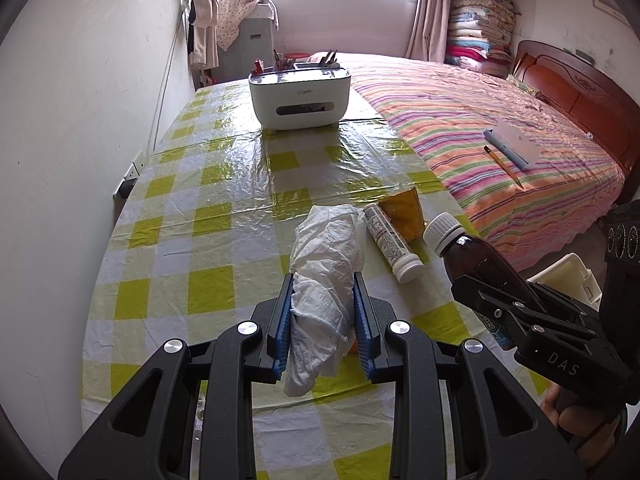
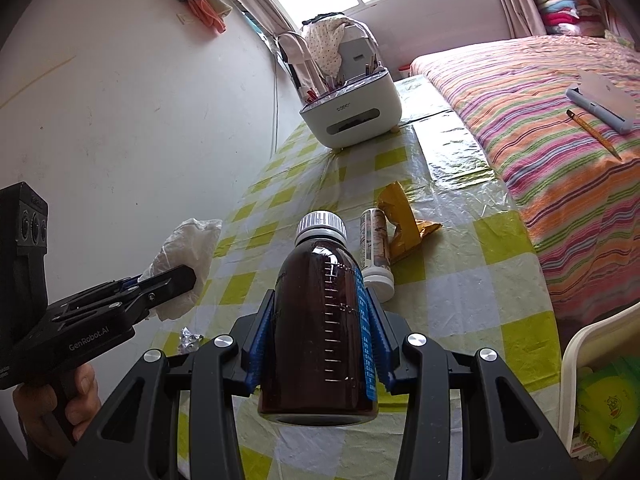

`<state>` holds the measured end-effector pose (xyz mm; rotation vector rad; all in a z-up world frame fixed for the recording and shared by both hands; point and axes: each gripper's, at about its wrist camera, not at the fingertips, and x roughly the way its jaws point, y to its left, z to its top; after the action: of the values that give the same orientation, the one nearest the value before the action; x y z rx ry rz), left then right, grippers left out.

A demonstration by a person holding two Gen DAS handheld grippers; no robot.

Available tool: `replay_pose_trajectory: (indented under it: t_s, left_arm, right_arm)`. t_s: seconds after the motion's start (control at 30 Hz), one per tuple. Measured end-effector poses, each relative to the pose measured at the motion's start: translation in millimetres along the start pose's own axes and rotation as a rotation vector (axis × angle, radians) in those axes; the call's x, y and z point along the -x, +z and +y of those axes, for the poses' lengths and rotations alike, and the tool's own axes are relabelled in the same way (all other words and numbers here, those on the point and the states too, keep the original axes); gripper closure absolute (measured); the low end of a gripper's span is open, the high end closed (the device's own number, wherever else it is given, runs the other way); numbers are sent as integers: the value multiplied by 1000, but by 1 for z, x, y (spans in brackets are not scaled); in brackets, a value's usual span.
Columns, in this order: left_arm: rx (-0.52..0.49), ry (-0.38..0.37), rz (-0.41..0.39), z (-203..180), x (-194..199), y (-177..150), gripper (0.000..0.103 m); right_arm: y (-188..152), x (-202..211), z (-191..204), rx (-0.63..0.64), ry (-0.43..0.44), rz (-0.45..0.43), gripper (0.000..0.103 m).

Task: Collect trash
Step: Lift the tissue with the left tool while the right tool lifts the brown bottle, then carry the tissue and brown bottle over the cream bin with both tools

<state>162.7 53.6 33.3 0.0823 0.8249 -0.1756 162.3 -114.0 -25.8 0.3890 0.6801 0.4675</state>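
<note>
A table under a yellow-and-white checked plastic cloth (image 1: pixel 224 208) ran alongside a striped bed, with a white desk organiser (image 1: pixel 299 98) at its far end. The left gripper (image 1: pixel 323 320) was clamped on a crumpled white tissue (image 1: pixel 326 264), and the right gripper (image 2: pixel 320 332) was clamped on a brown medicine bottle (image 2: pixel 320 320), both lifted clear of the cloth, presumably for carrying to a bin. Nearer than the organiser, a white tube (image 1: pixel 392 240) and a yellow wrapper (image 1: pixel 404 212) lay touching, not yet collected. A small foil scrap (image 2: pixel 189 338) lay nearer still.
</note>
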Motion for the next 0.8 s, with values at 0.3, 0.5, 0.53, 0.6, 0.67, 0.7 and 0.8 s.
replay_pose_trajectory:
  t_s: [0.3,0.5,0.53,0.6,0.67,0.7,0.8]
  left_arm:
    - [-43,-27,-46,-30,5,-1,77]
    - [-69,-53,-74,-51,7,-1,77]
    - [-73,-55,-74,-54,6,-2,77]
    - [-87,-60,-64,-62,2,-3,77]
    - [-96,-66,-62,-69,0,-3,77]
    - [-101,-70,-59,-73,-1,-4,77]
    - [-116,-83,-61,-85,-2,-4,77]
  right_arm:
    - [1,21,-12,-31,2,-43,62]
    - [4,41,-25,-58,7,-87,62]
    - [4,44,-27,-64,6,-93,62]
    - [4,52,-34,-80,5,-109,62]
    - [4,60,-39,-91,-2,-123,62]
    - [4,64,-42,-97,-7,-131,62]
    - [3,74,-50,-111,-19,-150,62]
